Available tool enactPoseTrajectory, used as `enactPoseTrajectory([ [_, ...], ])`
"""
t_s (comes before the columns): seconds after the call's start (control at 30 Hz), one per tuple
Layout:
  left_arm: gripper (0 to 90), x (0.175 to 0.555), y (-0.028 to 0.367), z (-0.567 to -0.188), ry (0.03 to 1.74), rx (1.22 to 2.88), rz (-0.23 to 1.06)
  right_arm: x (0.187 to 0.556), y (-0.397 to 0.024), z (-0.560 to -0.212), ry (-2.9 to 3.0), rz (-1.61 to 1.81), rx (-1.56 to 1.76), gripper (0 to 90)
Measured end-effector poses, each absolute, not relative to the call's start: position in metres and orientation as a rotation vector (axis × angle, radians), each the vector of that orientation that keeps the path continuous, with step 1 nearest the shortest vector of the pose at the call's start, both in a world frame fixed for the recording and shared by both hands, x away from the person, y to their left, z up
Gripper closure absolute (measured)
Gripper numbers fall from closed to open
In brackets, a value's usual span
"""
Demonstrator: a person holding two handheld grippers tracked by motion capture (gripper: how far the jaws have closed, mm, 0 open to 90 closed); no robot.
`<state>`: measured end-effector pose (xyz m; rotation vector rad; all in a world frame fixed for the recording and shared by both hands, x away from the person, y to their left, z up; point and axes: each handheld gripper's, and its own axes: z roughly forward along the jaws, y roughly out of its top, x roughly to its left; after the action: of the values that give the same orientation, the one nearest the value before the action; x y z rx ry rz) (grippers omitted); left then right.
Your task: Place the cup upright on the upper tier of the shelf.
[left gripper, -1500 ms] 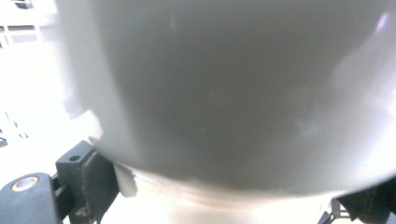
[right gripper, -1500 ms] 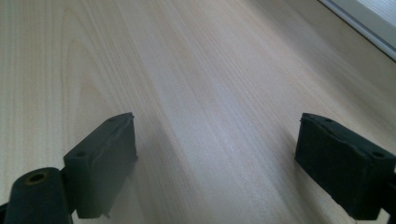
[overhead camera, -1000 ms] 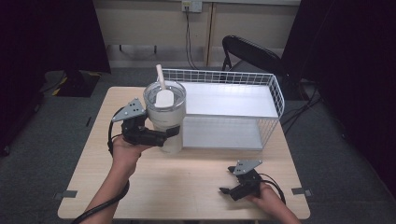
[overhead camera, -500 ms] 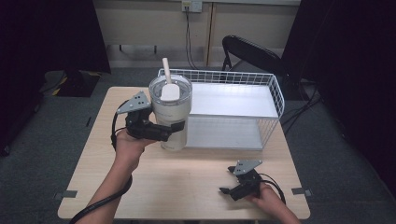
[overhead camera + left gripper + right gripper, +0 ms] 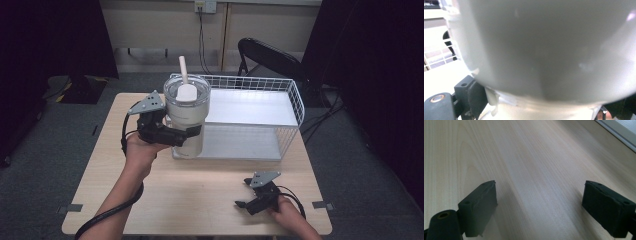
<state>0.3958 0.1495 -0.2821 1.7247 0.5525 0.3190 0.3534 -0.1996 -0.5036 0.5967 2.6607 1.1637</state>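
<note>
High view: the tumbler (image 5: 186, 116), a tall white insulated cup with a clear lid and a straw (image 5: 183, 69), stands upright left of centre in the frame, at the left end of the wire basket (image 5: 295, 107). Whether its base rests on the basket's tray or hangs just above it cannot be told. The left claw (image 5: 192, 134) is closed on the tumbler's lower body, one jaw crossing its front side. In the left gripper view the white wall of the tumbler bulks directly over the jaws, confirming contact.

Handling, as judged: the tumbler is rigid, with a smooth and probably slippery wall. It is bulky, and heavier if filled; contents cannot be seen. The narrower lower section is the correct place to grip, since the upper body looks too wide for the jaws. Keep it upright; the lid and straw are poor grip points.

Pose: the left forearm enters from the lower left of the frame, wrist raised, claw pointing right and held roughly level. The right claw (image 5: 245, 203) lies low on the counter (image 5: 200, 200) at lower right, well apart from the basket. The right gripper view shows its jaws wide apart over bare wood, holding nothing.
</note>
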Motion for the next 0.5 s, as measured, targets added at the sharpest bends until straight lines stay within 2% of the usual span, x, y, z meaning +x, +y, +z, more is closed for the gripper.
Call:
enactPoseTrajectory([
  [0.5, 9.2, 0.401, 0.141, -0.262, 0.527, 1.717, 0.315, 0.353, -0.200, -0.504, 2.662, 1.163, 0.594, 11.9],
])
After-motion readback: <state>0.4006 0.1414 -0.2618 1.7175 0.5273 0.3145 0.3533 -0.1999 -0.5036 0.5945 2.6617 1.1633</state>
